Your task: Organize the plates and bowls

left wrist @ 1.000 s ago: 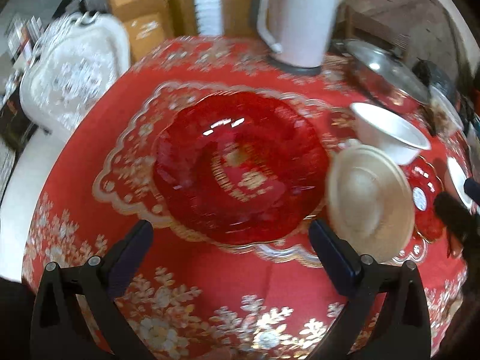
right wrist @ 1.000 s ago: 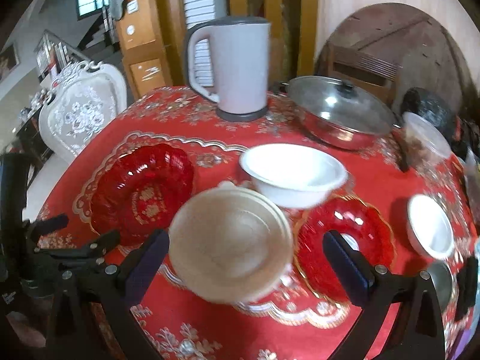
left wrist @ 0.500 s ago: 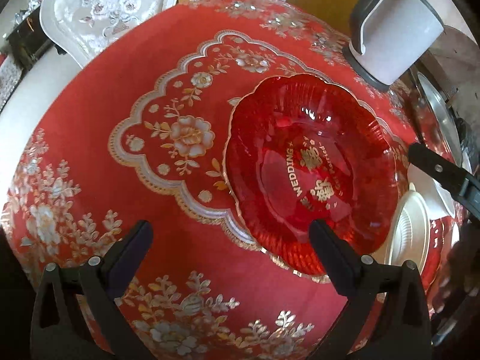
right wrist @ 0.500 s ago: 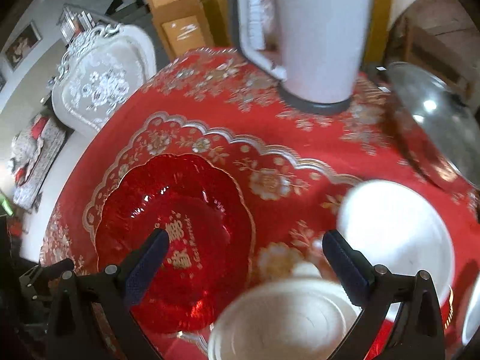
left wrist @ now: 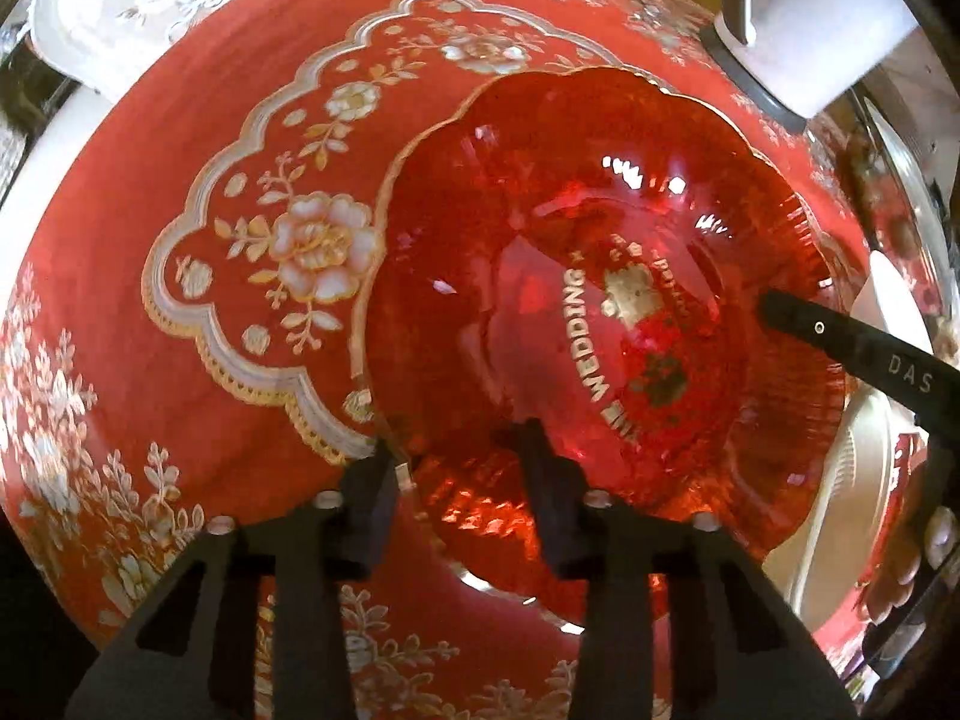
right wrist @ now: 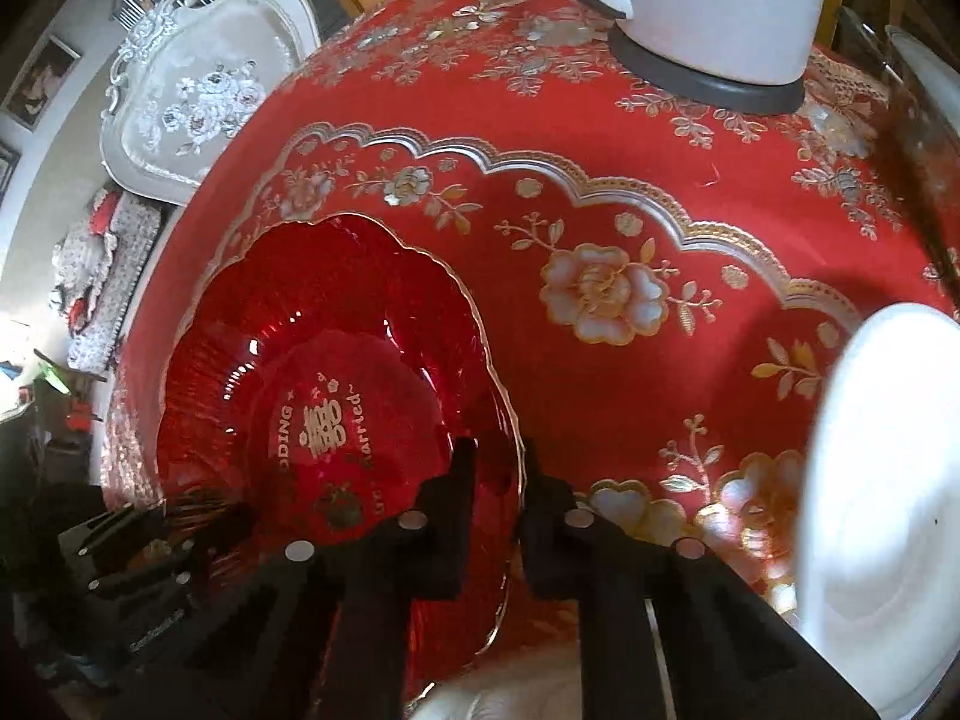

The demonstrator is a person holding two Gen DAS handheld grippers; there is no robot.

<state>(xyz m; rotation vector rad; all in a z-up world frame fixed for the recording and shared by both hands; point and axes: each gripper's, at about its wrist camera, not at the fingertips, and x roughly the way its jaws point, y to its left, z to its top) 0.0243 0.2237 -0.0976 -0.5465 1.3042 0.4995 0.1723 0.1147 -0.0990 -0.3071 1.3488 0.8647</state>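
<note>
The step in hand looks like a two-handed pickup of the red glass plate [left wrist: 600, 324], which lies on the red-clothed desk [left wrist: 180, 312]. The left tongs [left wrist: 459, 468] are clamped on its near-left rim; the right tongs [right wrist: 498, 474] pinch the opposite, right rim. A white kettle [right wrist: 714, 6] stands at the far side and a white bowl [right wrist: 882, 498] to the right. Next, both tongs probably need to lift evenly, keeping the plate level, and carry it to its stack
</note>
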